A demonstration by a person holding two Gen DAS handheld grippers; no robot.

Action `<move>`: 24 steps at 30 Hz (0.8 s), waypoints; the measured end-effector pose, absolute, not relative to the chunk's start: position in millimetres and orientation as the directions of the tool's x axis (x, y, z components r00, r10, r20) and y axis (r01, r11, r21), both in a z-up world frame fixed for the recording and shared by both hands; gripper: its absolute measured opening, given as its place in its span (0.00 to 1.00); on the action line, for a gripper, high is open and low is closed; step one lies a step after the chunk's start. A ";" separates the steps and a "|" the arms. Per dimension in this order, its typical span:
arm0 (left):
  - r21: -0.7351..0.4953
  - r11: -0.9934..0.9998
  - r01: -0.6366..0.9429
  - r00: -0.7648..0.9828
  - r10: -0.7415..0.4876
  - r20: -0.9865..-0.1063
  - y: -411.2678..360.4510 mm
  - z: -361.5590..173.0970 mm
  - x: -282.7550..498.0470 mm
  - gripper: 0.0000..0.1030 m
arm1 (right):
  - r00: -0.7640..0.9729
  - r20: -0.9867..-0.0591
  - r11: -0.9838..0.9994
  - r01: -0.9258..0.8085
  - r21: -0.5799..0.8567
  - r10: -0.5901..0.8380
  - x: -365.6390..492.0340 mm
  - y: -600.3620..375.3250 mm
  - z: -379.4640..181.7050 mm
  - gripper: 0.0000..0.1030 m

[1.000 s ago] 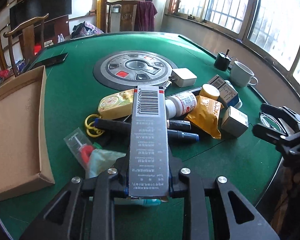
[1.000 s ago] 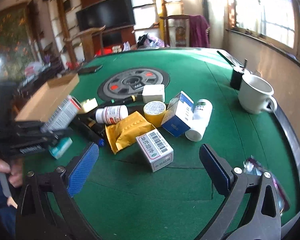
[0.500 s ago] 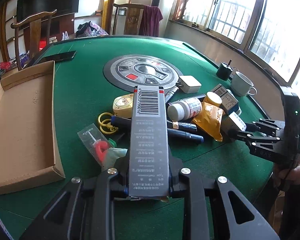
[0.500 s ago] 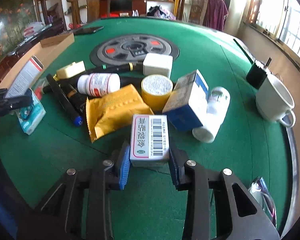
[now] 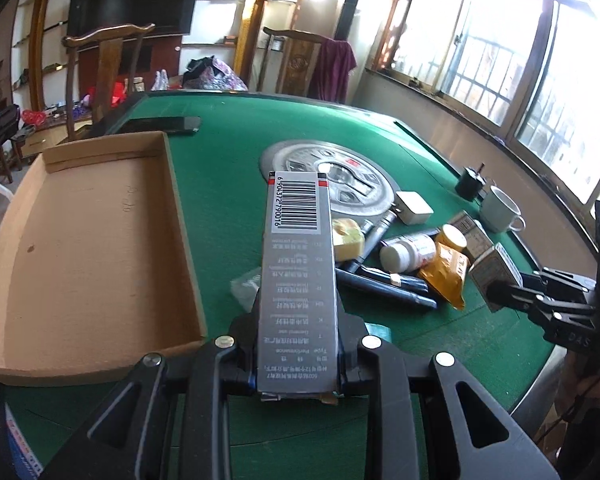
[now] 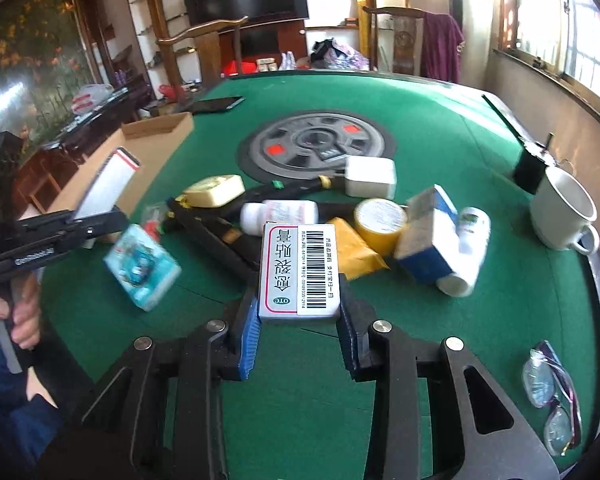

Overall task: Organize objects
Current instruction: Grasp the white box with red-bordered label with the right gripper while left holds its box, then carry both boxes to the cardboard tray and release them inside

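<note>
My left gripper [image 5: 298, 364] is shut on a long grey barcoded box [image 5: 298, 280], held above the green table beside the cardboard tray [image 5: 80, 240]. My right gripper [image 6: 300, 332] is shut on a small white medicine box [image 6: 300, 276] with a barcode, lifted just above the pile. The pile holds a white pill bottle [image 6: 278, 214], a yellow pouch [image 6: 356, 252], a yellow-lidded jar [image 6: 380, 220], a blue-and-white box [image 6: 428, 240], black pens [image 6: 216, 240] and a teal packet [image 6: 142, 268]. In the right wrist view the left gripper [image 6: 96, 220] carries the grey box [image 6: 106, 184] near the tray [image 6: 156, 136].
A white mug [image 6: 564, 212] and a black holder [image 6: 534, 164] stand at the right edge. Glasses [image 6: 552, 396] lie near the front right rim. A dark phone [image 6: 216, 105] lies behind the tray. A round panel [image 6: 316, 144] fills the table's centre. Wooden chairs stand behind.
My right gripper closed on the small white box and raised it off the table. My left gripper carried the grey box leftward, nearer the cardboard tray.
</note>
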State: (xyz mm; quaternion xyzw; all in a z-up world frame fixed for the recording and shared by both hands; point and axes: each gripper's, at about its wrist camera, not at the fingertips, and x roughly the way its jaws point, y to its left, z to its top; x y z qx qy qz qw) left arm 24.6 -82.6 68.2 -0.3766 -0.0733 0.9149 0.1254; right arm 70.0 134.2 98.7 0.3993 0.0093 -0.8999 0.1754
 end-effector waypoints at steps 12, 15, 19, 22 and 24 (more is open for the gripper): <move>-0.233 -0.972 -0.033 -0.753 0.177 -0.634 -168.1 87.1 8.2 0.25 | -0.556 -0.703 -0.869 0.458 0.186 -0.443 39.9 27.1 130.3 0.32; -0.232 -0.973 -0.007 -0.763 0.155 -0.628 -183.5 92.5 -0.2 0.25 | -0.532 -0.708 -0.851 0.490 0.190 -0.464 30.4 -1.0 136.5 0.32; -0.236 -0.971 0.038 -0.776 0.120 -0.619 -206.7 101.6 -18.2 0.25 | -0.506 -0.716 -0.834 0.516 0.195 -0.480 13.4 -35.0 144.3 0.32; -0.243 -0.968 0.062 -0.768 0.109 -0.631 -223.8 102.6 -36.9 0.25 | -0.491 -0.728 -0.829 0.525 0.190 -0.478 -1.7 -55.9 147.1 0.32; -0.249 -0.965 0.084 -0.753 0.102 -0.650 -236.4 98.7 -49.3 0.25 | -0.476 -0.745 -0.830 0.527 0.185 -0.468 -17.3 -71.5 147.3 0.32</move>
